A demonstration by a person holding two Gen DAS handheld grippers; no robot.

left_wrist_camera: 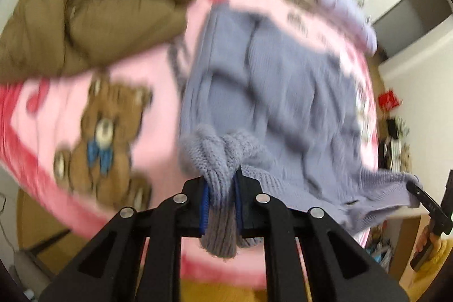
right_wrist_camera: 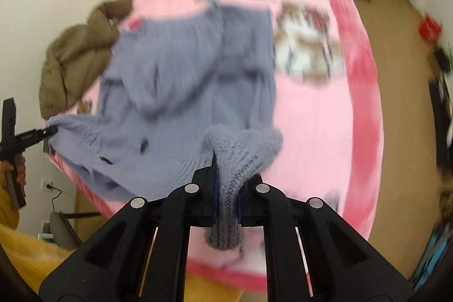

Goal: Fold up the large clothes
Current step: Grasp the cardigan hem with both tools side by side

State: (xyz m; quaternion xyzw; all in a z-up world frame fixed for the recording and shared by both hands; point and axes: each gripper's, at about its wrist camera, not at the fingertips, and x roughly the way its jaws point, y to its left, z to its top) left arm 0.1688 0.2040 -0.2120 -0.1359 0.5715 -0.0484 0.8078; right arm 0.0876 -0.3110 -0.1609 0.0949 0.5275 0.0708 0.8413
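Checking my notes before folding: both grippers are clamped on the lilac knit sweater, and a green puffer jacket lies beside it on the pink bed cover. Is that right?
Nearly. The puffer jacket is brown, not green, as the left wrist view shows. The left gripper and right gripper both clamp the lilac sweater over the pink bed cover.

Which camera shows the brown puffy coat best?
The left wrist view: the brown puffy coat fills the upper left, big, lying on the pink blanket. In the right wrist view the coat looks smaller, at the blanket's left edge, partly hidden behind the purple sweater.
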